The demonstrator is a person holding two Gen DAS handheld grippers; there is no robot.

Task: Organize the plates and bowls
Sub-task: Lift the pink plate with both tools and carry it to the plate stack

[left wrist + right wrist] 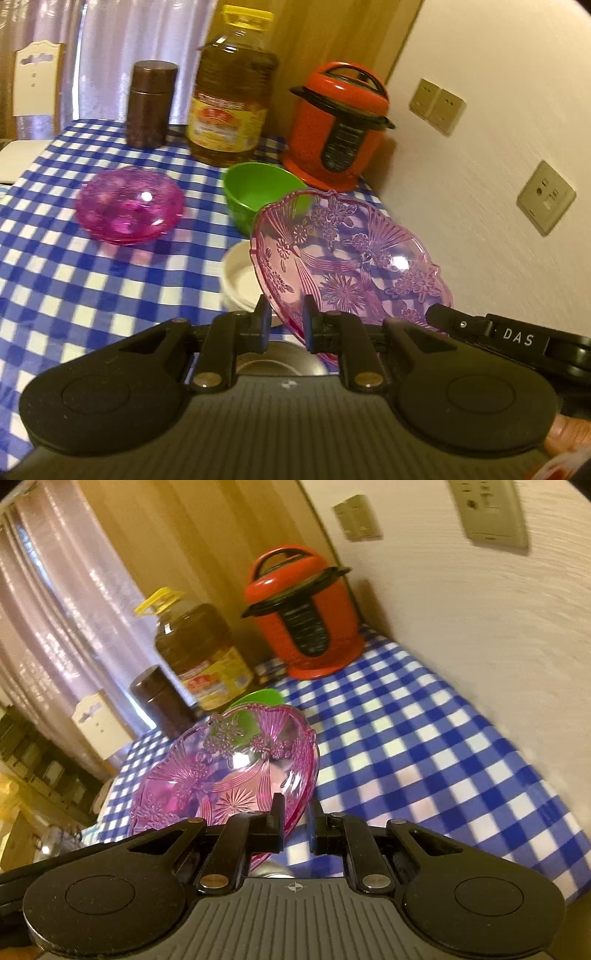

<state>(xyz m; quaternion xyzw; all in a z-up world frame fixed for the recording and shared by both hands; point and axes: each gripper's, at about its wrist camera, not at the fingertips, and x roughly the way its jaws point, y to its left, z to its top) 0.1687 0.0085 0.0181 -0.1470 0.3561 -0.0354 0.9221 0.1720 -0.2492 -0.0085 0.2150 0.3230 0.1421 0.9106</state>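
Observation:
A clear pink plate (pixel 351 258) with a pressed flower pattern hangs tilted above the checked table, held from two sides. My left gripper (pixel 286 319) is shut on its near rim. In the right wrist view my right gripper (pixel 297 821) is shut on the opposite rim of the same plate (pixel 229 775); one of its fingers (pixel 443 317) shows at the plate's right edge in the left wrist view. Past the plate a green bowl (pixel 258 192) stands on the table. A white bowl (pixel 240 277) lies below the plate, and stacked pink bowls (pixel 129 205) are to the left.
At the table's back stand a brown canister (pixel 149 103), a large oil bottle (pixel 231 99) and a red pressure cooker (pixel 336 125). A wall with sockets (pixel 546 197) runs along the right. A metal bowl (pixel 277 360) lies under my left gripper. A chair (pixel 35 81) stands far left.

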